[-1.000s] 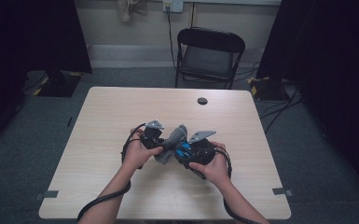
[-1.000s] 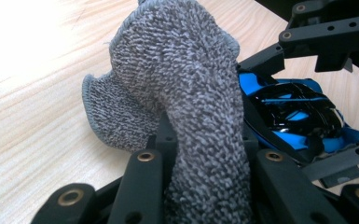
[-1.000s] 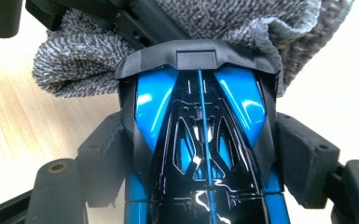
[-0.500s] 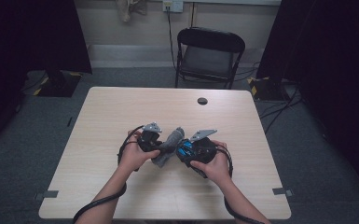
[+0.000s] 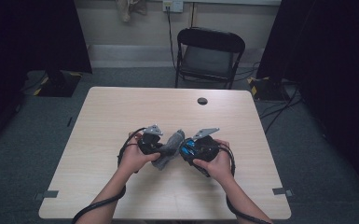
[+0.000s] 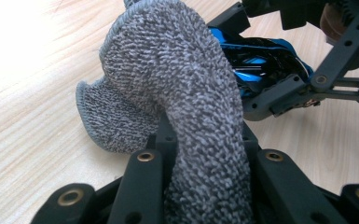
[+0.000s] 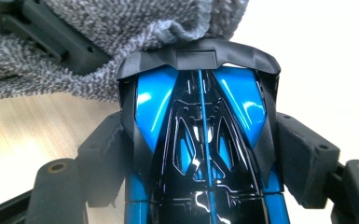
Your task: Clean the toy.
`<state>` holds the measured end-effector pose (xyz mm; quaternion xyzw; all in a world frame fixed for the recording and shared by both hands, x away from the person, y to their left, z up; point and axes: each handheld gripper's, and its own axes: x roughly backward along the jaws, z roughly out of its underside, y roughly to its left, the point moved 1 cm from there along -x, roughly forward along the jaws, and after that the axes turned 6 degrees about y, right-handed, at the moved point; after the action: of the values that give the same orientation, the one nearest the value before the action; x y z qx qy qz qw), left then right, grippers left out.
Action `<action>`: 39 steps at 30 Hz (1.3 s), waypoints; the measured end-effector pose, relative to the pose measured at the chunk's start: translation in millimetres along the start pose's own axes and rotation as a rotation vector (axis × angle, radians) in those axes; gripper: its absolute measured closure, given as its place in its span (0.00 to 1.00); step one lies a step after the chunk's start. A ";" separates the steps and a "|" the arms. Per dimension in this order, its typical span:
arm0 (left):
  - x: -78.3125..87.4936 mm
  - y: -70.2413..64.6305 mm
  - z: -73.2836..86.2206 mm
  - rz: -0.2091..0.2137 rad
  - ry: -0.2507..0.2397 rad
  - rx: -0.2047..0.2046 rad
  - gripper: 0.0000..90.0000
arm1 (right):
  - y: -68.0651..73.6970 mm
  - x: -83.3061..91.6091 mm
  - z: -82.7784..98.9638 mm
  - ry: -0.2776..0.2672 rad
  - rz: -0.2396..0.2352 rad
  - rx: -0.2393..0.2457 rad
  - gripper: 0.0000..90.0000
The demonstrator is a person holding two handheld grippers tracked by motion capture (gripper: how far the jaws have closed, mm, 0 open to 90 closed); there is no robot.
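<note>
From the high view, both my forearms come in from the near edge of the counter (image 5: 121,112) and meet over its middle, wrists turned inward so the two tools face each other. My left hand-held gripper (image 5: 155,143) points right, my right hand-held gripper (image 5: 192,148) points left, and a grey cloth (image 5: 170,148) hangs bunched between them, just above the wood. A small dark disc (image 5: 202,101) lies on the far part of the counter, well apart from my hands, and a black folding chair (image 5: 209,53) stands beyond the far edge.

The left gripper view shows what the high one cannot: my left hand-held gripper (image 6: 205,184) is pinched tight on the cloth (image 6: 186,88), whose knitted folds rise from between the jaws and curl over to the left. Beyond it sits a glossy blue and black toy car (image 6: 261,60), held in the other tool.

The right gripper view gives the car (image 7: 200,140) close up: my right hand-held gripper (image 7: 200,154) clamps it by its sides, its dark end touching the cloth (image 7: 102,28).
</note>
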<state>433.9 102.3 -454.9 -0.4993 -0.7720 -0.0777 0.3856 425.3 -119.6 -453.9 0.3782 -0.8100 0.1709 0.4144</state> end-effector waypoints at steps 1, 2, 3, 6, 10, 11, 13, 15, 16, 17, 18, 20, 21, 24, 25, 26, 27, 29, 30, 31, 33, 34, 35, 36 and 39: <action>0.0 -0.7 0.2 0.000 0.001 -0.003 0.80 | -0.8 0.3 0.1 0.002 0.003 0.000 0.29; -0.1 -1.6 0.4 0.003 0.002 -0.011 0.80 | -1.5 0.5 0.3 0.003 0.001 -0.001 0.29; -0.1 -2.4 0.7 0.006 0.006 -0.021 0.80 | -2.4 0.8 0.6 0.003 0.005 -0.006 0.29; -0.2 -5.3 1.7 0.014 0.009 -0.031 0.80 | -5.7 1.3 1.8 0.008 0.011 -0.019 0.29; 1.5 -10.5 4.2 0.018 0.032 -0.068 0.80 | -13.8 4.0 4.1 0.003 0.016 -0.045 0.29; 2.1 -10.2 5.1 0.008 0.038 -0.070 0.80 | -15.8 5.3 4.8 -0.002 0.016 -0.051 0.29; 4.2 -5.3 7.9 -0.037 0.048 -0.050 0.80 | -19.0 8.0 5.5 -0.007 0.015 -0.064 0.29; 5.9 0.2 9.3 -0.084 0.048 -0.031 0.80 | -20.3 11.9 4.6 -0.019 0.017 -0.066 0.29; 6.7 3.5 9.7 -0.115 0.052 -0.021 0.80 | -20.2 13.3 4.1 -0.020 0.015 -0.065 0.29; 6.8 4.8 9.5 -0.130 0.050 -0.011 0.80 | -19.2 15.3 2.9 -0.030 0.014 -0.063 0.29; 6.5 6.2 8.9 -0.148 0.045 -0.005 0.80 | -18.4 16.4 1.9 -0.033 0.012 -0.061 0.29; 4.5 7.6 6.6 -0.176 0.041 0.003 0.80 | -15.1 18.7 -1.7 -0.041 0.007 -0.052 0.29; 3.4 7.9 5.7 -0.184 0.046 -0.003 0.80 | -13.5 19.4 -3.5 -0.043 0.003 -0.048 0.29; -4.4 8.5 1.4 -0.203 0.060 -0.007 0.80 | -8.9 21.0 -8.7 -0.053 -0.006 -0.044 0.29; -4.4 8.5 1.4 -0.203 0.060 -0.007 0.80 | -8.9 21.0 -8.7 -0.053 -0.006 -0.044 0.29; -7.0 8.6 0.3 -0.204 0.059 -0.007 0.80 | -7.6 21.1 -10.1 -0.054 -0.010 -0.041 0.29; -12.1 8.5 -1.9 -0.206 0.065 -0.010 0.80 | -5.0 21.2 -12.9 -0.060 -0.017 -0.035 0.29; -15.4 7.9 -2.9 -0.202 0.066 -0.009 0.80 | -4.0 21.5 -14.9 -0.065 -0.020 -0.037 0.29; -17.2 7.4 -3.3 -0.200 0.067 -0.013 0.80 | -4.0 21.5 -14.9 -0.065 -0.020 -0.037 0.29; -20.3 5.9 -3.9 -0.192 0.067 -0.017 0.80 | -4.0 21.7 -15.5 -0.067 -0.022 -0.041 0.29; -24.3 2.8 -4.5 -0.174 0.065 -0.028 0.80 | -4.9 22.3 -17.1 -0.070 -0.017 -0.046 0.29; -25.6 1.4 -4.8 -0.171 0.063 -0.033 0.80 | -5.7 22.5 -17.6 -0.075 -0.016 -0.048 0.29; -29.3 -4.1 -5.6 -0.152 0.055 -0.039 0.80 | -7.0 22.6 -18.5 -0.078 -0.005 -0.054 0.29; -29.3 -4.1 -5.6 -0.152 0.055 -0.039 0.80 | -7.0 22.6 -18.5 -0.078 -0.005 -0.054 0.29; -32.0 -11.6 -7.1 -0.132 0.056 -0.045 0.80 | -8.7 19.8 -19.2 -0.077 0.004 -0.064 0.29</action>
<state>434.5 70.3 -468.5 -0.4536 -0.7901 -0.1344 0.3898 435.0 -123.3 -426.8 0.3692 -0.8312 0.1310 0.3945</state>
